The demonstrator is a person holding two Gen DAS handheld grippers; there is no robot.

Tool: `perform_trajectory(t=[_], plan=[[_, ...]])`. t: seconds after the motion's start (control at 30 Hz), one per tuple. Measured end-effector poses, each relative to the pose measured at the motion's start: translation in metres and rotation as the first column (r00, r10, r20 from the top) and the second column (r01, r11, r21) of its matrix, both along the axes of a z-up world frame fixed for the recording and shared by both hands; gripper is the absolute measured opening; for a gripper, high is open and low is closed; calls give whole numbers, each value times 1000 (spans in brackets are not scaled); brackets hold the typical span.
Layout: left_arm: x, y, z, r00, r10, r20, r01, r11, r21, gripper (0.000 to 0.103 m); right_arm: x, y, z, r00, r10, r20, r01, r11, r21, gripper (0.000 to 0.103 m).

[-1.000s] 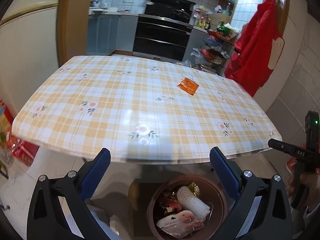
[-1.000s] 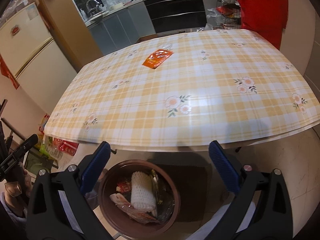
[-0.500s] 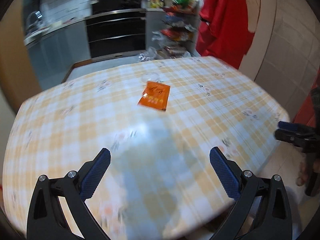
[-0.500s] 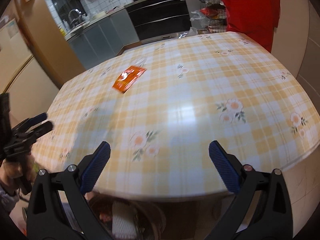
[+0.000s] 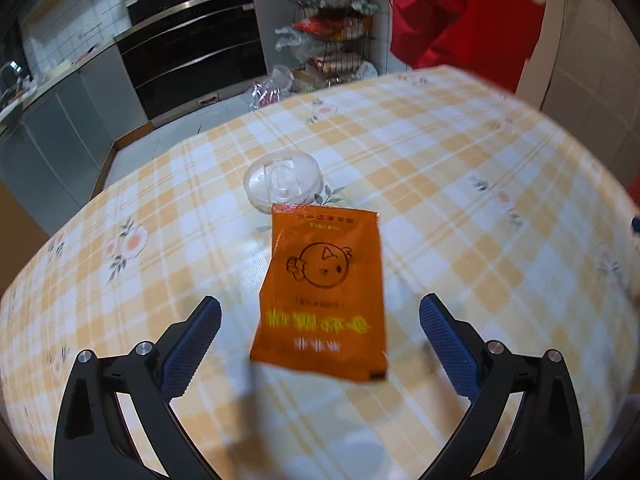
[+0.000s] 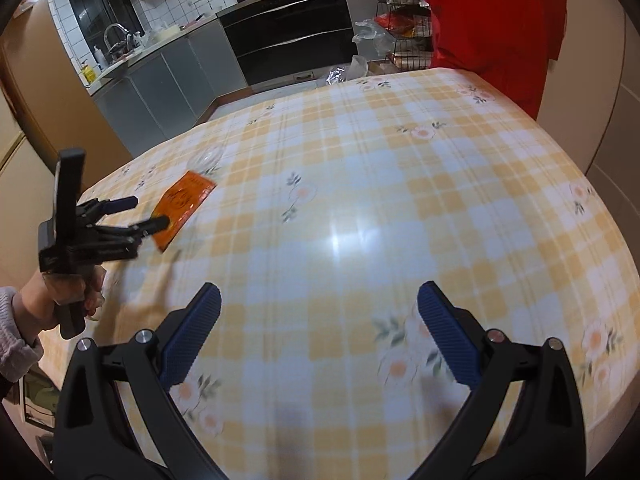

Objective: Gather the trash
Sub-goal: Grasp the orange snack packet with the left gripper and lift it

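Left gripper [image 5: 320,316] spread wide over the orange sachet [image 5: 322,294], holding nothing.

Right gripper [image 6: 319,306] is equally wide and empty above the checked tablecloth [image 6: 400,184]. Half a second ago the sachet lay far ahead; now it sits between the left fingers, apparently untouched. Its long axis runs away from the camera, toward a clear lid [image 5: 283,179].

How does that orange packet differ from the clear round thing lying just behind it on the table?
The orange packet is opaque, bright and printed with a cartoon face and lettering; the clear round lid is see-through and plain. The packet is a flat rectangle, the lid a shallow disc. The packet lies between the open left tongs; the lid lies farther off, its near edge at the packet's far end. Both rest on the checked tablecloth, and neither is held.
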State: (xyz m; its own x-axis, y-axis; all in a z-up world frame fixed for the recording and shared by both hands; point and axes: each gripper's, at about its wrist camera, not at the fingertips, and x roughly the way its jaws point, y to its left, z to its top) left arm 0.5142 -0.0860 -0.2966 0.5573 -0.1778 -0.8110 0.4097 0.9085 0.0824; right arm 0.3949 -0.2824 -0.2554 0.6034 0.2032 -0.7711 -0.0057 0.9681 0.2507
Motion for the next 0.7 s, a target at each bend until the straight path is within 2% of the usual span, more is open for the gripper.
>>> perform_trajectory(t=[0.23,0.37,0.4,0.43,0.53,0.57,0.6,0.63,0.7], plan=[[24,-10,-19,998,-22,-55,23,999,27,97,26,3,-4,1000,18,0,-18,1000,-4,97],[30,-5,-21,996,-11,-89,9,1000,-16,97,34,10,-4,999,38,5,-38,999,-11,97],[30,-3,-22,995,-12,-95,10,999,-32,93,35,12,-4,999,41,4,-41,999,-11,97],[27,-1,-20,997,-17,-81,13,999,-39,81,37,13,-4,999,44,5,-44,999,-11,97],[19,-3,-14,997,-47,-67,43,997,-60,53,40,19,-5,998,58,1,-58,998,-7,97],[16,-3,-12,996,-51,-66,47,997,-62,50,42,21,-5,998,63,-2,-63,998,-6,97],[13,-2,-11,996,-56,-64,52,997,-64,41,45,24,-4,997,71,-3,-71,997,-5,97],[9,1,-8,997,-52,-64,47,996,-73,36,47,26,-3,997,78,-2,-78,997,-5,97],[2,13,-3,997,-29,-67,21,992,-124,32,55,34,2,995,102,10,-101,995,-13,97]])
